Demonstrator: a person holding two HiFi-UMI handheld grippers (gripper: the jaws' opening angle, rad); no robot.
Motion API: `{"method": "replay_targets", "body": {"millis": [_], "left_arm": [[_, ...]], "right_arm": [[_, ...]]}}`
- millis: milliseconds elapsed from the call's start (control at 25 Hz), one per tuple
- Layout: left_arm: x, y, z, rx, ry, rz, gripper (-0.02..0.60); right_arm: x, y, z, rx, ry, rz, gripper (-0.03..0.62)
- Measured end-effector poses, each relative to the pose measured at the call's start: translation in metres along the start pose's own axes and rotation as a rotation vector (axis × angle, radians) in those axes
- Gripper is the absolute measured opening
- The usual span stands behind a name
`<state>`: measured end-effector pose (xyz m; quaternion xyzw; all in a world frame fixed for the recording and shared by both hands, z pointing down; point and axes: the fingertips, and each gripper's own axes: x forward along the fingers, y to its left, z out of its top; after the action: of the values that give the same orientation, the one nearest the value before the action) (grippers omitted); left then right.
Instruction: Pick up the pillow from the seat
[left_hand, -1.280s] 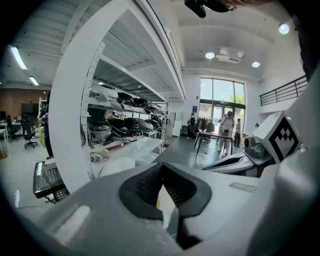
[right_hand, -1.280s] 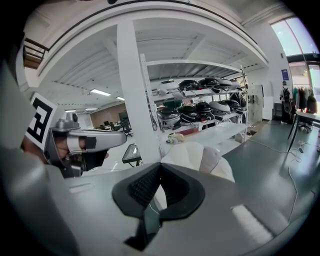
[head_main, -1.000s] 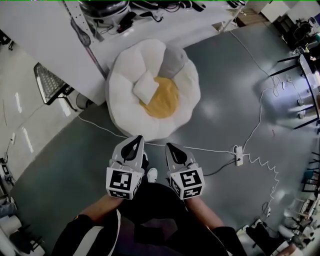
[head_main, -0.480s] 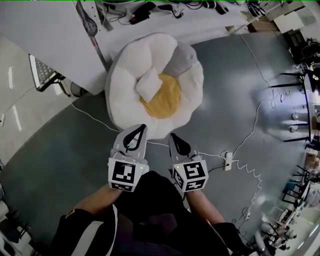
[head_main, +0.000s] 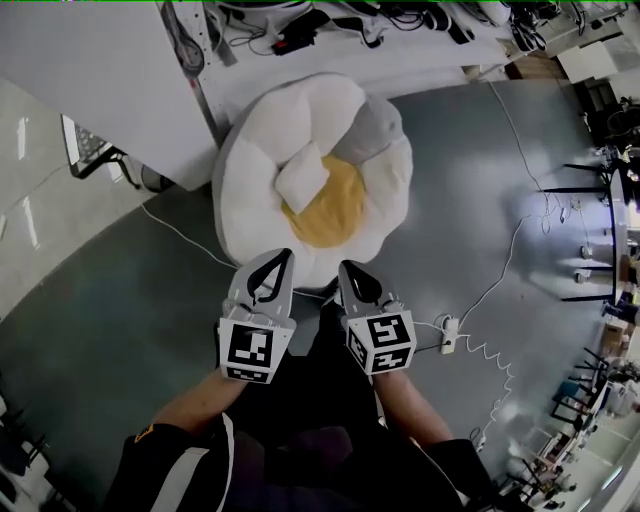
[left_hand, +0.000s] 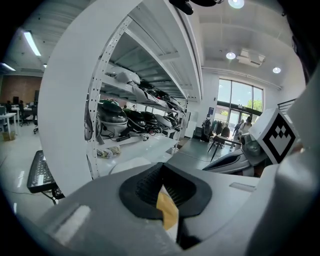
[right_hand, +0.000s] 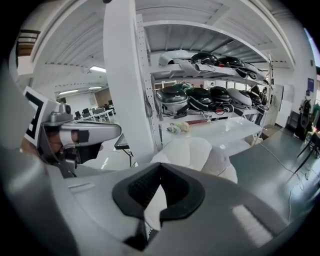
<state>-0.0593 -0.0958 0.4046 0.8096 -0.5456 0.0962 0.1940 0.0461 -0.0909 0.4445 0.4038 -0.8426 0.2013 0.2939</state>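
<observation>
Two grippers are here, and neither one holds anything. The left gripper (head_main: 279, 262) has its fingers closed on nothing. The right gripper (head_main: 346, 270) is the same, closed and bare. Both hang side by side in front of the person, near the front edge of the seat (head_main: 245, 200) but not touching it.

So no part of the job is done yet. The pillow (head_main: 302, 178) lies on the seat, well past both grippers. I think what is left is all of it: reach over the seat, open the fingers, close them on the pillow and lift it up.

The pillow is small, white and square, and it looks soft and puffy. It lies turned at a slant, partly on the yellow middle (head_main: 335, 210) of the seat and partly against the white puffy rim on the left side. It should squash easily when pinched.
</observation>
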Motion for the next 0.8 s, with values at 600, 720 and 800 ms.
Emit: {"method": "replay_targets", "body": {"millis": [600, 720, 800], "left_arm": [[0.096, -0.002, -0.04, -0.126, 0.022, 0.277, 0.002], [0.125, 0.003, -0.057, -0.151, 0.031, 0.313, 0.002], [0.144, 0.009, -0.074, -0.167, 0.043, 0.324, 0.002]], "right_arm": [[0.091, -0.097, -0.016, -0.138, 0.085, 0.205, 0.002], [0.119, -0.117, -0.025, -0.157, 0.096, 0.223, 0.002], [0.141, -0.13, -0.035, -0.17, 0.107, 0.227, 0.002]]}}
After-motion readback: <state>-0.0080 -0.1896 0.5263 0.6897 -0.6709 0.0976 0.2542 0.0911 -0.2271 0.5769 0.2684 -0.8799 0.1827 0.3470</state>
